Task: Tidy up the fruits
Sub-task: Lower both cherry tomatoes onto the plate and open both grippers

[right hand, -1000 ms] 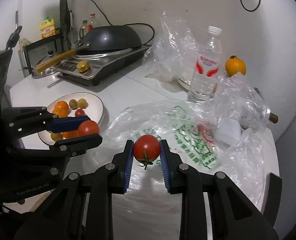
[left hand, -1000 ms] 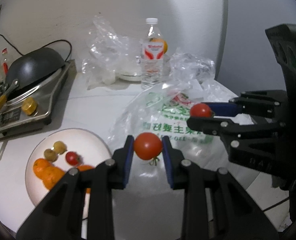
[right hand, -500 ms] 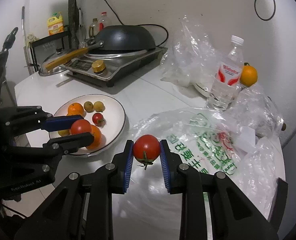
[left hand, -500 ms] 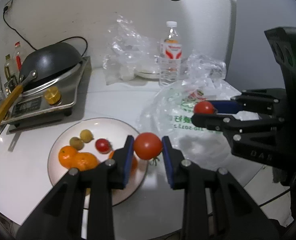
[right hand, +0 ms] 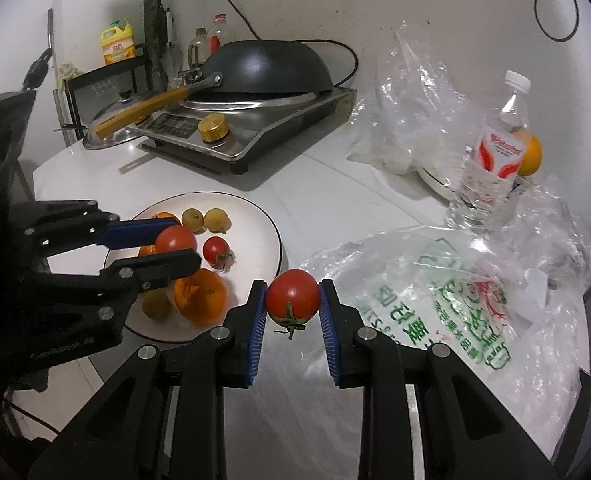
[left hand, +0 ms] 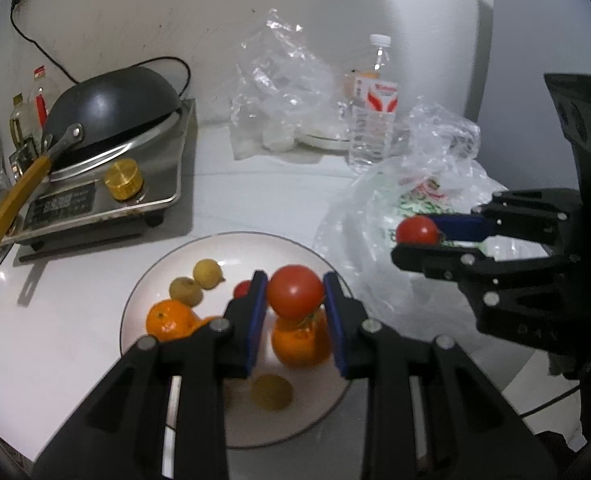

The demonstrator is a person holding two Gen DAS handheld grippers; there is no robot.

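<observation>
Clearly both sets of fingers are clamped on fruit: the left gripper (left hand: 294,294) pinches a tomato (left hand: 294,290) above the plate (left hand: 167,276), and the right gripper (right hand: 292,300) pinches a second tomato (right hand: 292,297) over the counter (right hand: 335,200), between plate and printed bag (right hand: 455,300). Oranges, small yellow fruits and a cherry tomato (right hand: 215,250) already lie on the plate; I judge both tomatoes remain to be set down. Only the right view shows a loose orange (right hand: 531,156) far right, behind the water bottle (right hand: 491,164).
</observation>
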